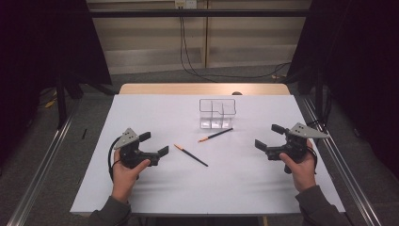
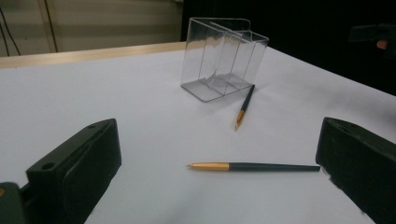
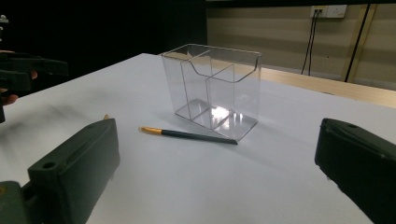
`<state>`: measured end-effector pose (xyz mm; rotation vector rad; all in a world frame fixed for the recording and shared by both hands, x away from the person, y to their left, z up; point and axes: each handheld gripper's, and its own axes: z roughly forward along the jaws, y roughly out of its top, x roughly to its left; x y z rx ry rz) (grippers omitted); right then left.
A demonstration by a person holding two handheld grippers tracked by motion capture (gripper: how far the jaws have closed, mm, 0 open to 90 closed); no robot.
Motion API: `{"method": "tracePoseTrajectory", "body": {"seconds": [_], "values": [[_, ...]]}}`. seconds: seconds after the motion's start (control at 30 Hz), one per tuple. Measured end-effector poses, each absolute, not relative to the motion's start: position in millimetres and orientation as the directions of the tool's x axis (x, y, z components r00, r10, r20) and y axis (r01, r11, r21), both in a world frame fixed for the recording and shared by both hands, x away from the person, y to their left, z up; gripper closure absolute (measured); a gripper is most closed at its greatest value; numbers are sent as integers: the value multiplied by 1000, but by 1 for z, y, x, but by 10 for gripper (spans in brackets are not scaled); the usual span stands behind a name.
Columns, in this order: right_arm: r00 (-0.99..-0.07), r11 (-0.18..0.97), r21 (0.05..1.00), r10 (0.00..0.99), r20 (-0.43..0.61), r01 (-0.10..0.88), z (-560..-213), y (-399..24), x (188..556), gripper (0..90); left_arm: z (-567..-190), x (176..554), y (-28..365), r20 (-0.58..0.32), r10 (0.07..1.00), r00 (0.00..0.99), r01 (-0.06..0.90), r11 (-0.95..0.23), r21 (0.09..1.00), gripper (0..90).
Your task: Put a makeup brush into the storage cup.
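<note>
Two slim dark pens with gold-orange tips lie flat on the white table (image 1: 141,188). The nearer pen (image 1: 191,155) rests just beside the left gripper (image 1: 151,143). The farther pen (image 1: 215,135) lies with its dark end just in front of the clear, empty, compartmented acrylic holder (image 1: 217,113), likely the destination. Both grippers flank the work area, jaws spread wide and empty. The right gripper (image 1: 268,137) sits well apart from both pens, apparently poised for a pickup.

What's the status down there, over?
Left gripper and right gripper open, empty. Two pens flat on the table: near pen, far pen beside clear organizer. Nothing in the way.
</note>
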<state>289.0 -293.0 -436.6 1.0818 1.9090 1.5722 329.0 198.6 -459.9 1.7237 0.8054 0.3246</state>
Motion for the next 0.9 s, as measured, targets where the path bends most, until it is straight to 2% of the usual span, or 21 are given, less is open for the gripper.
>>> {"method": "tracePoseTrajectory", "body": {"seconds": [0.57, 0.63, 0.9], "values": [[-608, 66, 955, 783, 130, 289, -436, -293, 286, 0, -461, 332, 176, -218, 633, 743, 374, -123, 919, 4], [-602, 55, 957, 788, 134, 285, -436, -294, 286, 0, -461, 333, 173, -194, 632, 750, 370, -158, 916, 4], [-605, 66, 953, 785, 133, 295, -437, -295, 282, 0, -460, 336, 165, -200, 624, 755, 383, -171, 908, 8]]}}
